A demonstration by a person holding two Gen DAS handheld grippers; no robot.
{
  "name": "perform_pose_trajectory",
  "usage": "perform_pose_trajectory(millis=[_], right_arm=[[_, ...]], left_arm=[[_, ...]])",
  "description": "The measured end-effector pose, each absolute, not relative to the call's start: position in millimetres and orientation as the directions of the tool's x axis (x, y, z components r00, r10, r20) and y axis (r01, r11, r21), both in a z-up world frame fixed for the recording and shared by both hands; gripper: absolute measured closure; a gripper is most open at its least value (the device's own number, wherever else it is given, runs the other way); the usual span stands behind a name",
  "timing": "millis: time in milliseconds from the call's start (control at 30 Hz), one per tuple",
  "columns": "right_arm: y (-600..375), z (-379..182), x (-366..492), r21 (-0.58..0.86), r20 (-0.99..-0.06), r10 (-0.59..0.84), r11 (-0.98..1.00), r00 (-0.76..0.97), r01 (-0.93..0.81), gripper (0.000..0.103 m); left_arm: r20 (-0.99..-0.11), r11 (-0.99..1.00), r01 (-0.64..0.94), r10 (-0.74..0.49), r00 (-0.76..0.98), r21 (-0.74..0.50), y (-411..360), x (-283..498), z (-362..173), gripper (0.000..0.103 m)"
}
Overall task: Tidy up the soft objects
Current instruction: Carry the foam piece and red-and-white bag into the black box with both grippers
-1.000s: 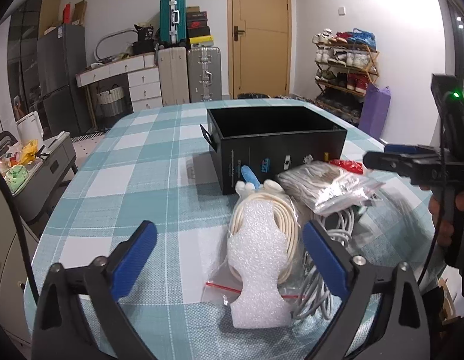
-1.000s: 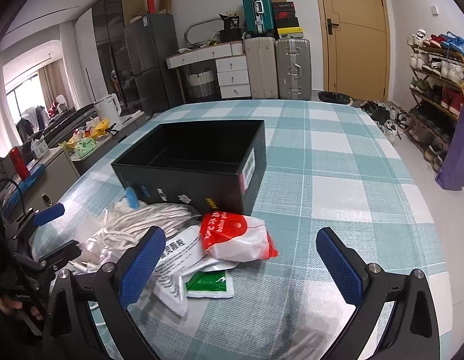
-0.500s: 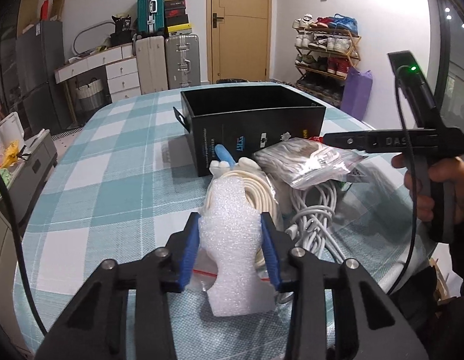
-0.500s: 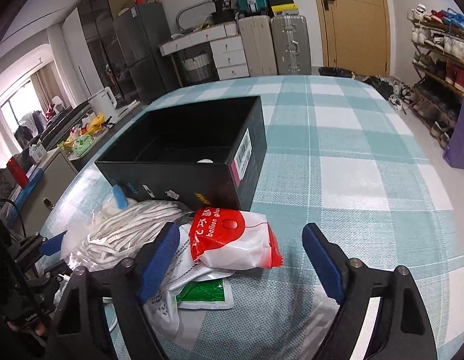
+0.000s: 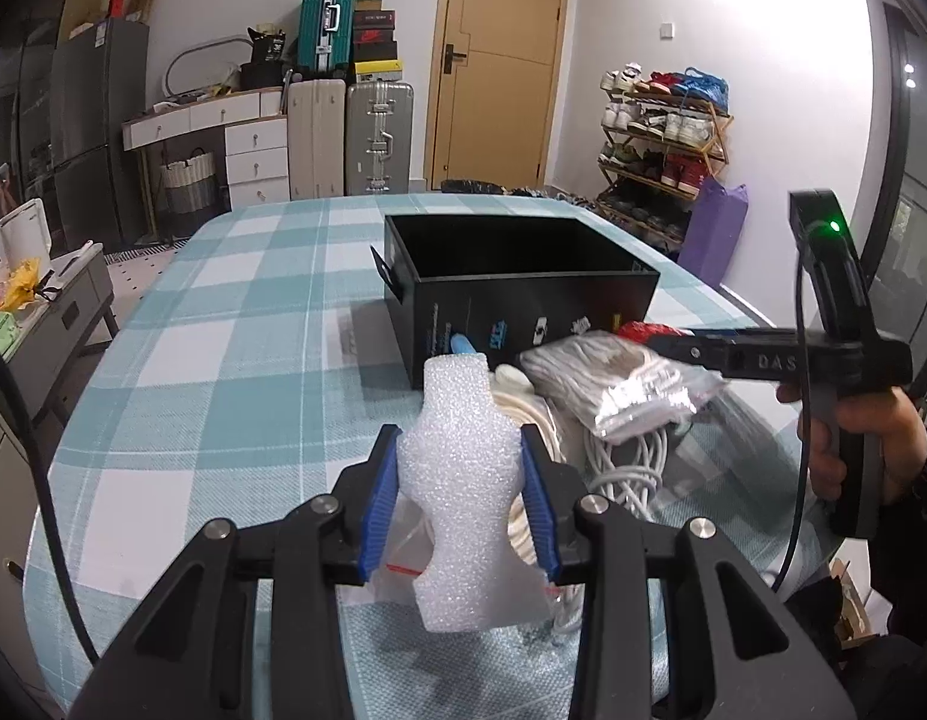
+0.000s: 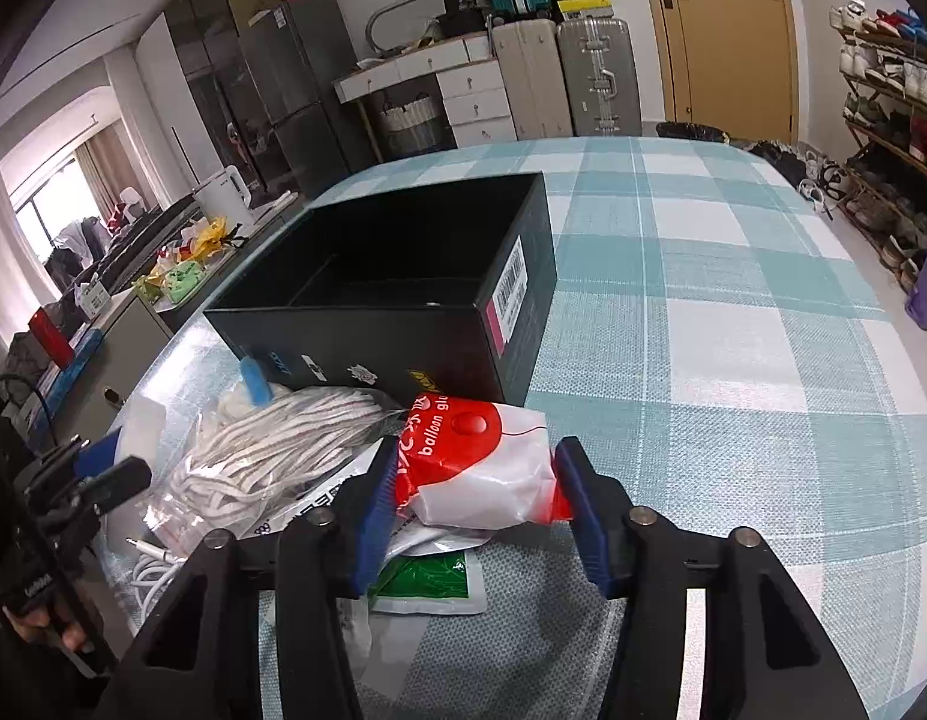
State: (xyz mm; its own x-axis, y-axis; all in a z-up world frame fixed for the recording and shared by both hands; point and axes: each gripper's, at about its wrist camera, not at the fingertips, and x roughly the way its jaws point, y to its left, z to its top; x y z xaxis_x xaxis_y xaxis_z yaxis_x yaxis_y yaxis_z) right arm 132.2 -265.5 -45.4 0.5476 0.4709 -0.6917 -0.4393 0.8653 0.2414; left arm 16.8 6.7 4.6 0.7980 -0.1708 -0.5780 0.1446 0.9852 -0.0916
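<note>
My left gripper is shut on a white foam piece and holds it lifted above the pile. My right gripper is shut on a red and white balloon bag, just in front of the open black box. The box also shows in the left wrist view. A bag of white cord lies left of the balloon bag, also seen in the left wrist view. White cables lie under it.
A green packet and a white printed bag lie under my right gripper. The checked tablecloth covers the table. Suitcases, drawers and a shoe rack stand beyond the table.
Both grippers closed: the left onto the foam piece, then lifted it; the right moved forward and closed onto the balloon bag.
</note>
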Motion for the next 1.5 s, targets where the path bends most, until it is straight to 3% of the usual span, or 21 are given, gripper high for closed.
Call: perform_pose_trajectory(millis=[967,1500], right_arm=[[-271,51,43,0.197,-0.434,0.603,0.788,0.669,-0.583,0.052],[-247,65,73,0.179,-0.441,0.588,0.797,0.678,-0.576,0.052]], left_arm=[[-0.464,0.988,0.146,-0.149,0.873,-0.043,-2,48,70,0.066],[-0.464,0.988,0.143,-0.156,0.872,-0.063,-2,87,76,0.066]])
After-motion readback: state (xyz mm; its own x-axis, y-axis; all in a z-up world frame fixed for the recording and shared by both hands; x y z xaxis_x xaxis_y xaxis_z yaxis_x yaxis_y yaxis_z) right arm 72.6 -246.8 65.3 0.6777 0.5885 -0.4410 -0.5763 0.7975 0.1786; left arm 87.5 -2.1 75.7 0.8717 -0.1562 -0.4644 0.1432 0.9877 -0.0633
